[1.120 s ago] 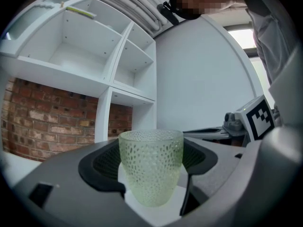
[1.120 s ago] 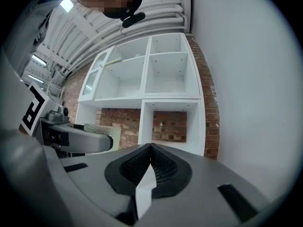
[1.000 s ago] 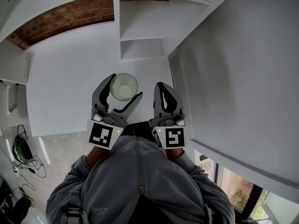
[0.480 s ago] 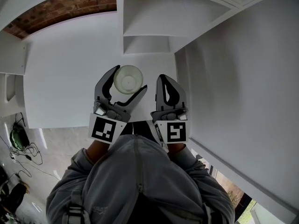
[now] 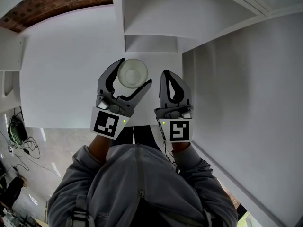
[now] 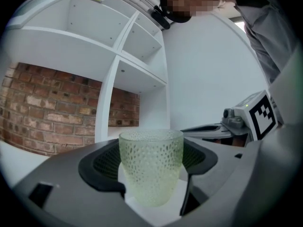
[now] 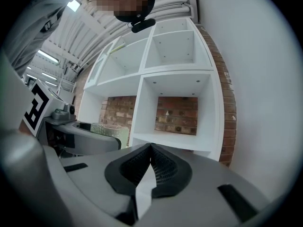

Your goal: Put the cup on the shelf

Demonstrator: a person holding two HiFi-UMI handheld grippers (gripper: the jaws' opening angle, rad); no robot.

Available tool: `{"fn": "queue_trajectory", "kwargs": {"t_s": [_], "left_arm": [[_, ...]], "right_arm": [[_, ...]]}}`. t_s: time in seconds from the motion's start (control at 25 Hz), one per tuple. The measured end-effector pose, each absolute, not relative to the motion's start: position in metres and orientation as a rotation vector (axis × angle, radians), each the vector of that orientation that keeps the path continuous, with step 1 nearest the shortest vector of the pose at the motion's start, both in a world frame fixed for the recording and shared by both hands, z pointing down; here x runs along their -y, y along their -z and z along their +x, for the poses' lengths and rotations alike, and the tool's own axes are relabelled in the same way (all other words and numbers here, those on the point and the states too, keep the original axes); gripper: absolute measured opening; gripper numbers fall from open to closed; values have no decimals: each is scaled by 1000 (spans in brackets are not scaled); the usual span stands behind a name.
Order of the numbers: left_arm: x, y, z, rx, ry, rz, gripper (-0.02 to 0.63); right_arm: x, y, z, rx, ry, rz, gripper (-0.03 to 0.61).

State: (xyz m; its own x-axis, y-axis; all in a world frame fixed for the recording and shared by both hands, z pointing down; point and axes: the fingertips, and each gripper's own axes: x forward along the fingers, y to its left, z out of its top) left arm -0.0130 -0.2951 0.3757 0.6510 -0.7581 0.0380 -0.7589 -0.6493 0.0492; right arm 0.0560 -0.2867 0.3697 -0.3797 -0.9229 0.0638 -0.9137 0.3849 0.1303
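Note:
A pale green dimpled glass cup (image 5: 132, 73) stands upright between the jaws of my left gripper (image 5: 135, 72), which is shut on its sides. The left gripper view shows the cup (image 6: 151, 167) filling the gap, with the ribbed pads (image 6: 102, 167) against it and a white surface below. My right gripper (image 5: 166, 74) is level beside it on the right, shut and empty; its pads (image 7: 151, 164) meet with nothing between them. The white cubby shelf (image 5: 151, 18) is straight ahead of both grippers, its compartments (image 7: 175, 103) empty. From the right gripper view the cup (image 7: 111, 130) shows at left.
A red brick wall (image 6: 42, 112) shows through the shelf's open backs. A white wall (image 5: 246, 89) runs along the right. Cables and a dark bag (image 5: 16, 141) lie on the floor at the left. The person's grey jacket (image 5: 137, 188) fills the bottom of the head view.
Both grippers have moved forward and a little down toward the shelf, which now looms larger. The cup stays held in the left gripper; the right stays shut.

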Motion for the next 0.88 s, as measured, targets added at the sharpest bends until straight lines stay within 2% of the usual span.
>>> {"fn": "queue_trajectory", "kwargs": {"t_s": [0.88], "left_arm": [[371,-451,15,1355,-21,2762,379]], "right_arm": [[345,-439,67,2509,31,1645,26]]}}
